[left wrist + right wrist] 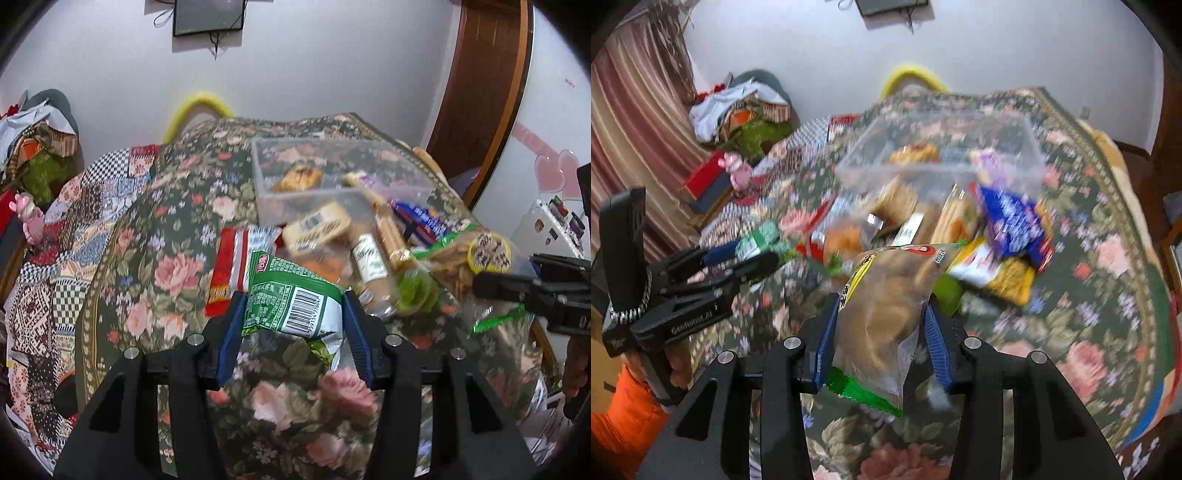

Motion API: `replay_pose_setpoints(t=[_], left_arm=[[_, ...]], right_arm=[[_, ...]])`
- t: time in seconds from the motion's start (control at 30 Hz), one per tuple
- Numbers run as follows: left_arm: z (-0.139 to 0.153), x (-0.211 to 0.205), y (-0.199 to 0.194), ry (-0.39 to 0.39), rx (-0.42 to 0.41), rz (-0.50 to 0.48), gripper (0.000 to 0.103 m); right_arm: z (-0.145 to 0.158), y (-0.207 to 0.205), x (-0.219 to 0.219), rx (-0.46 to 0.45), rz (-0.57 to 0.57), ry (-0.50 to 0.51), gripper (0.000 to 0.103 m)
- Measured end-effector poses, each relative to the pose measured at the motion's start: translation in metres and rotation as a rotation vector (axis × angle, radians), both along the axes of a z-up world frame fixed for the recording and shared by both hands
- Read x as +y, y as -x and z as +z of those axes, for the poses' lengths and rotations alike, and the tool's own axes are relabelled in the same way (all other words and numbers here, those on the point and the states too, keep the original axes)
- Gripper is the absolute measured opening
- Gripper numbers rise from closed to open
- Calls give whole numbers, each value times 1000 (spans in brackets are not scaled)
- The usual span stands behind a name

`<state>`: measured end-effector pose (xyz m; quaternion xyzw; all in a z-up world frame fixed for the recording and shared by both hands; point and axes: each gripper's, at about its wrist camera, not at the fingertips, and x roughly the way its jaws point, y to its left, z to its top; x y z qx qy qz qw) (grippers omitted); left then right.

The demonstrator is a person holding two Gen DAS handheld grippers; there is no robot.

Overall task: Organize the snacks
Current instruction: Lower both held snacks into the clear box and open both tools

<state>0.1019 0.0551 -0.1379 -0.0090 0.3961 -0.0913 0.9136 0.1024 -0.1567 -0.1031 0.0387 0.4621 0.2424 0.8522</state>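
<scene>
Left wrist: we clamp left gripper (pixel 293 314) on green packet (pixel 291 299).
Right gripper (pixel 879 321) pinches clear bread bag (pixel 886 295); floral cloth (pixel 1071 314) bare rightward.

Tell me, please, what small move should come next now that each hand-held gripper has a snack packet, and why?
Probably carry the green packet, clamped in the left hand-held gripper, forward over the clear plastic box and release it. The box is open, holds only a couple of snacks, and lies just beyond the loose pile. The right hand-held gripper already grips a clear bag of pastries and could follow.
</scene>
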Motion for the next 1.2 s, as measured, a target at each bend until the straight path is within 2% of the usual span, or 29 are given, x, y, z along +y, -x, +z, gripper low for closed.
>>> replay_pose_setpoints(t=[0.43,0.67,0.87,1.2], left_arm=[[42,-25,-45,4,-83,20,51],[50,-32,-78,7,-91,31,52],[42,-35,-111,-1,-78,40,52],[2,-41,-162,-21,17,35,52]], right_arm=[[43,-53,-34,-167,-70,-22,41],[53,-83,-45,-213,-98,-37,41],[51,-110,-44,-226,-110,-40,41],[25,-153,-21,-196,-79,12,41]])
